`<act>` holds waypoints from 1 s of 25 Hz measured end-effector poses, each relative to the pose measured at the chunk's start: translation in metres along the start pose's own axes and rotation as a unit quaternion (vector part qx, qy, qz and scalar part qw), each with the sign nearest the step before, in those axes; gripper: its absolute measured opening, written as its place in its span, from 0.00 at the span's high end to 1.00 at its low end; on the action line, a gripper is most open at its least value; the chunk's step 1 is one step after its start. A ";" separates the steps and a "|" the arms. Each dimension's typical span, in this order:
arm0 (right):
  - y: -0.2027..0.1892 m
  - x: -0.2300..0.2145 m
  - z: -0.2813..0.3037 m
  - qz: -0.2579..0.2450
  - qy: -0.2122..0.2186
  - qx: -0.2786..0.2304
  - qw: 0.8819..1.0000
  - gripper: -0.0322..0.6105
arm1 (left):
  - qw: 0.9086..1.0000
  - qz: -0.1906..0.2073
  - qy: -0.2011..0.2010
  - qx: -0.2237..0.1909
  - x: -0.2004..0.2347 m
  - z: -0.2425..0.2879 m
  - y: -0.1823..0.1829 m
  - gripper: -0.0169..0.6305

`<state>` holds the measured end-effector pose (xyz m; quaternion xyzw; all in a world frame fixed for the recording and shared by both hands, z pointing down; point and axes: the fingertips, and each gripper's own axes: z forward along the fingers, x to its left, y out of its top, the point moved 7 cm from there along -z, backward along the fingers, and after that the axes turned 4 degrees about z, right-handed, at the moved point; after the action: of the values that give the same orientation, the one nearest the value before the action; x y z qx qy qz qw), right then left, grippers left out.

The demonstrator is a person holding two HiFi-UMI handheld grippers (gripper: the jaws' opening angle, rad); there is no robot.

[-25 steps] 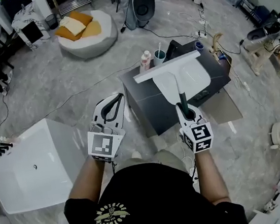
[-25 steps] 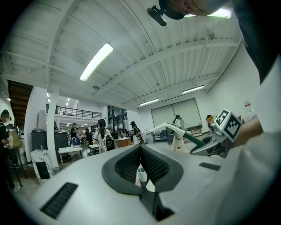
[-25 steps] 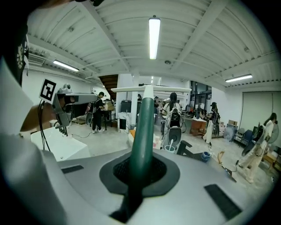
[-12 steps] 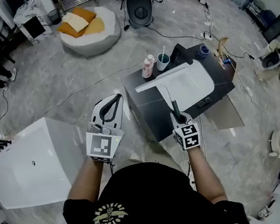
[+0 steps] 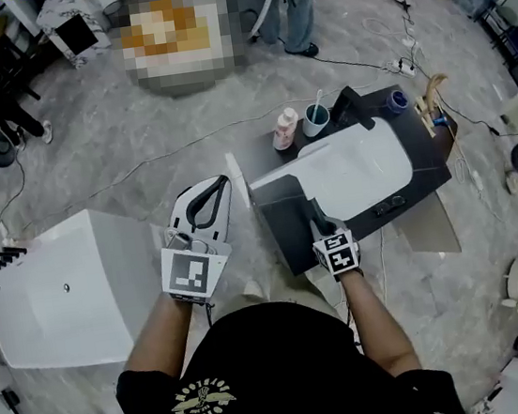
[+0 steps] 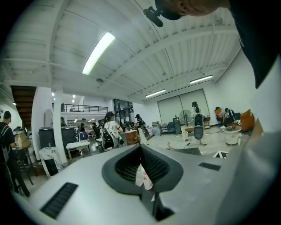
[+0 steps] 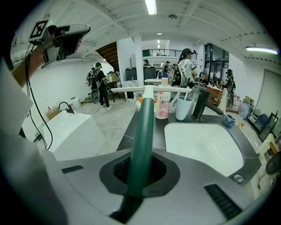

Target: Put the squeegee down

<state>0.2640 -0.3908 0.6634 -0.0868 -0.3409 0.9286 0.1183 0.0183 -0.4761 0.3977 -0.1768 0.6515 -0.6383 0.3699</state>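
Right: the right gripper has its fingers clamped on the squeegee by its green handle. The handle runs out ahead of the fingertips, and the white blade sits crosswise beyond them, over the dark tabletop beside the white sink basin. I can't tell whether the blade touches down. The left gripper has its fingers together and empty.

The right claw is clamped on the dark green round handle of the white-bladed squeegee, its blade lying crosswise at the far end. Behind it, a pink bottle, pale cup and black tap stand on the dark bench, near its white sunken basin.
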 end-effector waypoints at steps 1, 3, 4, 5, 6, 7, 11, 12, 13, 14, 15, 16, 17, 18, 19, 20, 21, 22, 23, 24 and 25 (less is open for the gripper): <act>-0.005 -0.002 0.007 -0.002 0.004 0.012 1.000 0.91 | 1.000 -0.003 0.000 0.007 0.000 0.002 -0.003 0.94; -0.013 -0.007 0.022 -0.004 0.010 0.030 0.999 0.91 | 1.000 -0.009 0.002 0.021 0.000 0.007 -0.009 0.94; -0.016 -0.010 0.031 -0.005 0.014 0.038 0.999 0.91 | 1.000 -0.010 0.003 0.026 0.000 0.010 -0.012 0.94; -0.018 -0.014 0.038 -0.008 0.017 0.046 0.999 0.91 | 0.999 -0.010 0.004 0.030 0.001 0.014 -0.015 0.94; -0.021 -0.016 0.044 -0.011 0.018 0.055 0.998 0.91 | 0.999 -0.011 0.005 0.033 0.000 0.017 -0.018 0.94; -0.025 -0.018 0.048 -0.012 0.019 0.064 0.998 0.91 | 0.999 -0.012 0.005 0.035 0.000 0.020 -0.020 0.94; -0.033 -0.022 0.069 -0.006 0.027 0.081 0.996 0.91 | 0.999 -0.012 0.007 0.042 0.000 0.027 -0.025 0.94; -0.034 -0.022 0.073 -0.005 0.029 0.084 0.996 0.91 | 0.999 -0.011 0.007 0.044 0.001 0.027 -0.025 0.94; -0.034 -0.022 0.076 -0.006 0.031 0.089 0.995 0.91 | 0.999 -0.012 0.009 0.046 0.001 0.027 -0.026 0.94; -0.035 -0.022 0.079 -0.009 0.032 0.096 0.995 0.91 | 0.999 -0.014 0.011 0.049 0.001 0.027 -0.028 0.94; -0.036 -0.023 0.082 -0.012 0.032 0.103 0.994 0.91 | 0.998 -0.017 0.013 0.052 0.002 0.026 -0.029 0.94; -0.036 -0.024 0.085 -0.014 0.033 0.109 0.993 0.91 | 0.998 -0.020 0.016 0.055 0.003 0.026 -0.030 0.94; -0.036 -0.025 0.087 -0.015 0.035 0.114 0.993 0.91 | 0.998 -0.023 0.019 0.057 0.004 0.025 -0.032 0.94; -0.036 -0.025 0.090 -0.014 0.037 0.119 0.992 0.91 | 0.998 -0.025 0.022 0.059 0.005 0.025 -0.034 0.94; -0.037 -0.026 0.093 -0.013 0.041 0.124 0.991 0.91 | 0.997 -0.026 0.024 0.061 0.005 0.025 -0.036 0.94; -0.040 -0.025 0.095 -0.011 0.044 0.130 0.990 0.91 | 0.997 -0.028 0.025 0.064 0.005 0.024 -0.039 0.94; -0.042 -0.024 0.098 -0.011 0.046 0.137 0.990 0.91 | 0.997 -0.029 0.025 0.066 0.004 0.023 -0.041 0.94; -0.045 -0.024 0.100 -0.011 0.047 0.143 0.989 0.91 | 0.997 -0.030 0.025 0.068 0.003 0.022 -0.042 0.94; -0.047 -0.023 0.102 -0.012 0.046 0.148 0.988 0.91 | 0.997 -0.031 0.025 0.069 0.002 0.021 -0.043 0.94; -0.047 -0.022 0.102 -0.014 0.046 0.153 0.987 0.91 | 0.997 -0.032 0.025 0.070 0.002 0.020 -0.044 0.94; -0.045 -0.021 0.102 -0.017 0.045 0.157 0.986 0.91 | 0.997 -0.033 0.026 0.070 0.002 0.019 -0.044 0.94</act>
<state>0.2670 -0.4259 0.7717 -0.1032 -0.1862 0.9637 0.1614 0.0194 -0.4962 0.4411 -0.1556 0.6088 -0.6984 0.3426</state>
